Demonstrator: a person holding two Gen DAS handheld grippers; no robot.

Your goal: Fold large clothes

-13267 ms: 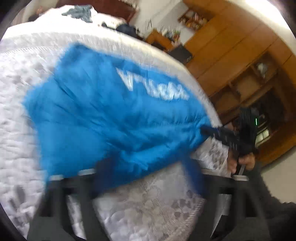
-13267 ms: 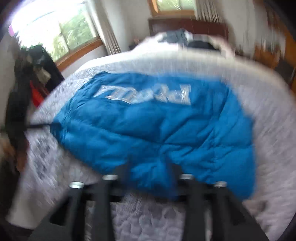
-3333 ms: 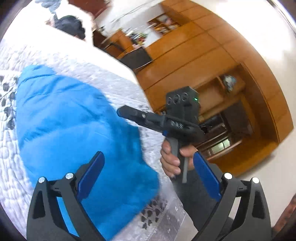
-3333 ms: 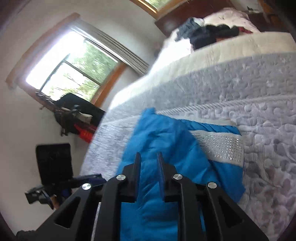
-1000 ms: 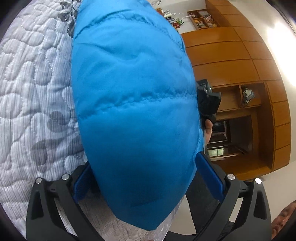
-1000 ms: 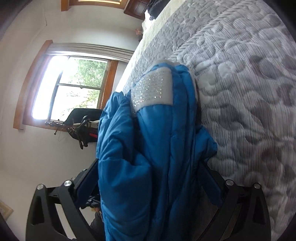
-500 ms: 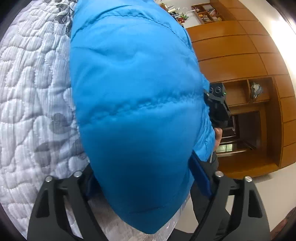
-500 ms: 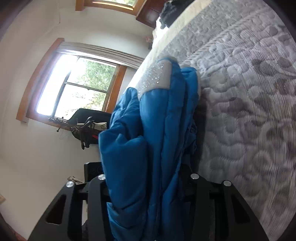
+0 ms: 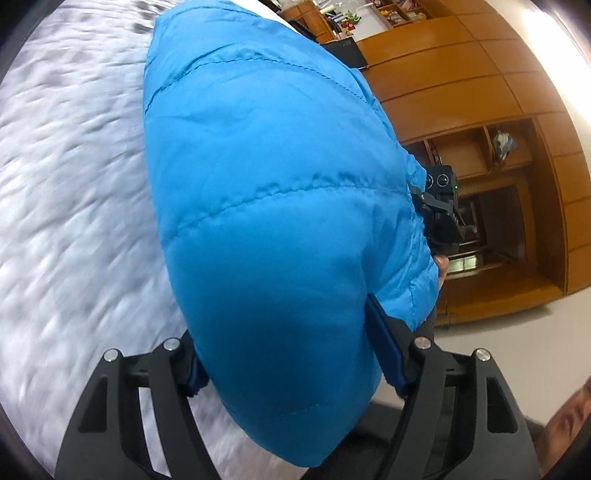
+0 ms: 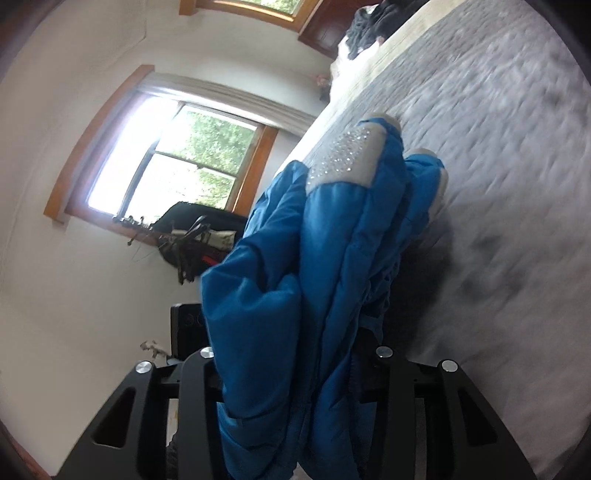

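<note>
Bedspread [image 9: 74, 184], grey-white and quilted, stretches wide and bare on the far side of the bundle, with dark clothes [image 10: 369, 22] heaped only at the head end. Wooden cabinets [image 9: 480, 110] close off one side of the room; a window [image 10: 173, 158] and white wall close off the other, with dark gear piled under the sill. A blue puffer jacket [image 9: 277, 203], folded into a thick bundle, hangs just off the bed's near edge, its grey sparkly cuff [image 10: 347, 158] pointing toward the quilt. The left tool [image 9: 291, 369] is clamped on one end of the jacket, padding bulging past both blue pads [image 9: 384, 350]. The right tool [image 10: 291, 354] is clamped on the opposite end, its fingers buried in the folds.
</note>
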